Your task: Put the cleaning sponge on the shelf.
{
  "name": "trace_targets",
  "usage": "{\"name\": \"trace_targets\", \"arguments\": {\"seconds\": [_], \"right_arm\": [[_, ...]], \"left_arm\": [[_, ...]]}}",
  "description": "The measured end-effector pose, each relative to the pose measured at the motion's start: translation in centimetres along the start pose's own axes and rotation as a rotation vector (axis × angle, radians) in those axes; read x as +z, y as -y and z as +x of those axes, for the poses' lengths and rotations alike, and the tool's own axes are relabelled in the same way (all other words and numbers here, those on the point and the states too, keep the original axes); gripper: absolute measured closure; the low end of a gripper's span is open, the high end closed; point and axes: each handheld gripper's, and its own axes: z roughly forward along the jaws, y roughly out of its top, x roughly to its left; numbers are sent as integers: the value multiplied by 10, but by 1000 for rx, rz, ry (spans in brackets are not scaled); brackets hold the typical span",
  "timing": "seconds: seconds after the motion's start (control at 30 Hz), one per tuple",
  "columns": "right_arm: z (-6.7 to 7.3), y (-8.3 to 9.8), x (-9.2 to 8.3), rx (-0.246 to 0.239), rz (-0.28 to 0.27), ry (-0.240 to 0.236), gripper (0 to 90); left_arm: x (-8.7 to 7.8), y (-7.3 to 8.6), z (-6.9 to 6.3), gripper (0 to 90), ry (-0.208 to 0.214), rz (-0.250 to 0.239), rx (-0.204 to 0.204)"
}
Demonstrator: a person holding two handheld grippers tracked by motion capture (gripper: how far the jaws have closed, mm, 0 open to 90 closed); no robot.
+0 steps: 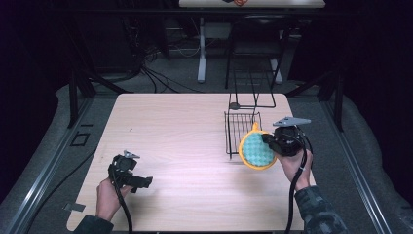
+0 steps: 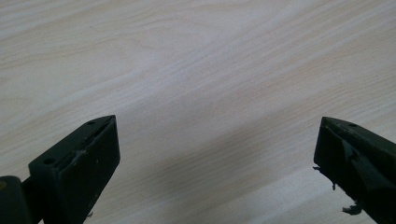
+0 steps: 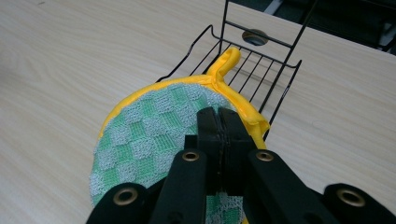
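Observation:
A round green-checked potholder (image 1: 256,150) with a yellow rim and hanging loop is held up off the table, beside the black wire rack (image 1: 241,126). My right gripper (image 1: 267,139) is shut on its edge; in the right gripper view the two jaws press together on the cloth (image 3: 154,135) close to the yellow rim, with the loop (image 3: 227,58) pointing toward the rack (image 3: 261,60). My left gripper (image 1: 146,182) rests low over the table at the front left, jaws wide apart. In the left gripper view its fingertips (image 2: 88,154) frame bare wood with nothing between them.
The light wooden table (image 1: 185,122) stretches between the two hands. The rack has a tall wire back (image 1: 253,90) near the far right edge. Beyond the table are dark floor, cables and the legs of another table (image 1: 202,58).

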Motion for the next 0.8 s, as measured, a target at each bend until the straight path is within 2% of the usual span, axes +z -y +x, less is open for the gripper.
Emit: {"name": "trace_targets", "arguments": {"seconds": [0.27,0.5,0.8], "right_arm": [[-3,-3,12,28,-16,20,890],[-7,-7,26,36,-41,43,889],[-9,-12,39,32,-43,61,889]], "left_arm": [[0,0,0,3,1,-1,0],[0,-1,0,3,2,-2,2],[-1,-1,0,3,0,-9,2]]}}
